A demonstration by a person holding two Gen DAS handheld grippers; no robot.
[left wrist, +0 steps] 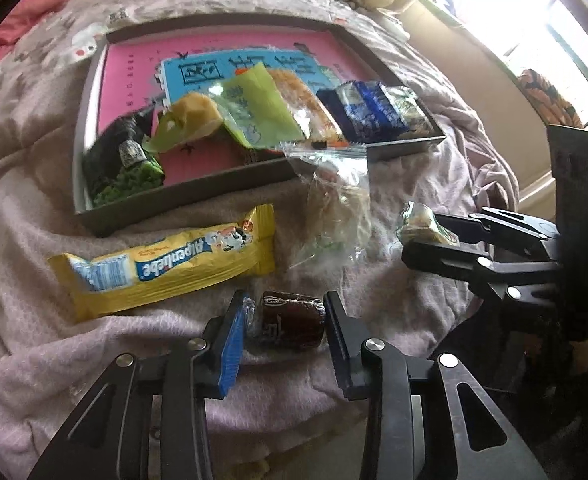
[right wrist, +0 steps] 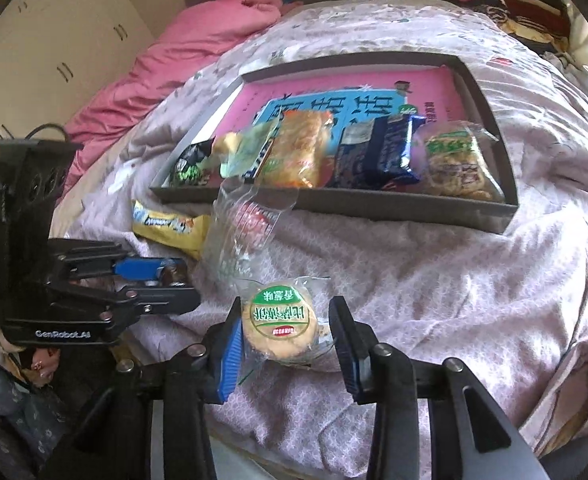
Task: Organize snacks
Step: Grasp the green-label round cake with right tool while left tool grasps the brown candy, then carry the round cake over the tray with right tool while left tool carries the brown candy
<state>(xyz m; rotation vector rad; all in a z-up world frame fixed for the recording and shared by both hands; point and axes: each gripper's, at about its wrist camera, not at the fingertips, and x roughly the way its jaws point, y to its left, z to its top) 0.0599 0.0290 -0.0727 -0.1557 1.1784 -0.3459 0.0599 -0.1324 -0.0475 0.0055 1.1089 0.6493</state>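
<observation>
- Left tongs point(left wrist: 285, 322) sit low on the bed point(left wrist: 53, 360), their fingers touching both ends of a brown candy point(left wrist: 289, 320); they seem to be clamped on it, and it is hard to tell whether it is off the blanket.
- Right tongs point(right wrist: 285, 328) straddle a round cracker point(right wrist: 279, 322) in its clear wrapper; the left pad touches it, a small gap shows at the right, so I cannot tell if the grip is made.
- Judging by the spread, the task is more than half done: two snacks are at the tongs, and two lie loose on the bed just before the tray.
- Loose ones, left to right: a yellow bar point(left wrist: 165, 264), then a clear bag point(left wrist: 334, 208) whose top leans on the tray's point(left wrist: 141, 216) near wall.
- Tray holds, left to right: a green pea pack point(left wrist: 121, 168), a lime pack point(left wrist: 249, 112), an orange cracker pack point(right wrist: 300, 152), blue packs point(right wrist: 386, 152), and a clear cracker pack point(right wrist: 454, 168) at the right end.
- All sit along the near side; the pink liner point(left wrist: 141, 68) behind is bare.
</observation>
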